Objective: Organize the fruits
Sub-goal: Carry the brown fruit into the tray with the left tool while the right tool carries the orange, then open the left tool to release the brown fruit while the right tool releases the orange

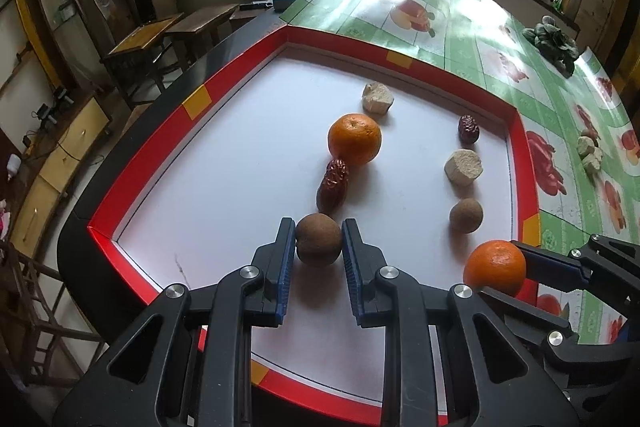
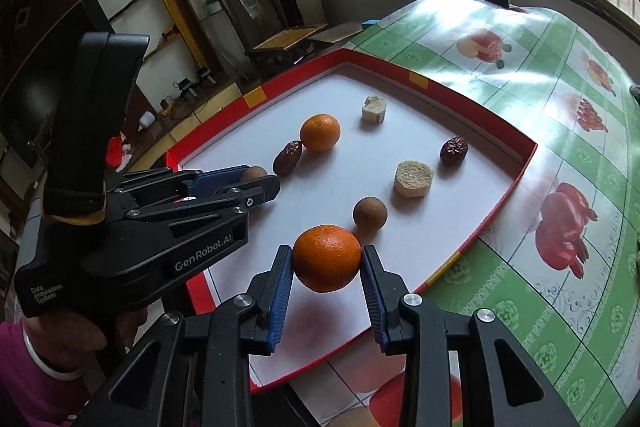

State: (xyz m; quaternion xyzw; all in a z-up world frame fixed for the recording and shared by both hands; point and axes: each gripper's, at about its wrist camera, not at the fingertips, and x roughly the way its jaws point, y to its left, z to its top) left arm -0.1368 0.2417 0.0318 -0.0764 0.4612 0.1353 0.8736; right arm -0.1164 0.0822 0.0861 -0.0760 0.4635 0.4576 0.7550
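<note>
- My left gripper (image 1: 319, 241) has its fingers (image 1: 285, 259) closed on a brown ball (image 1: 319, 243), a round, matt, rough-skinned fruit; both blue pads touch its sides. It sits low over the near part of the tray (image 1: 152, 155), and I cannot tell whether it touches the floor.
- My right gripper (image 2: 327, 259) grips an orange (image 2: 327, 258) between its fingers (image 2: 280, 291). Skin is bright, pitted and glossy; it hangs above the tray's near edge, its shadow on the white floor below.
- The tray has a white floor, a red rim and yellow tabs, and sits on a tabletop (image 1: 460, 11) covered in a green fruit-print cloth.
- Left row, front to back beyond the held ball: a wrinkled dark-red date (image 1: 333, 185), touching or nearly touching a second orange (image 1: 354, 139), then a pale crumbly chunk (image 1: 377, 98) apart.
- Right row, front to back: a second brown ball (image 1: 466, 215), a pale cylinder chunk (image 1: 463, 167), and a smaller date (image 1: 468, 128) near the far wall.
- Outside the tray, on the cloth at right, are more pale chunks (image 1: 591, 153) and dark leafy greens (image 1: 554, 41).
</note>
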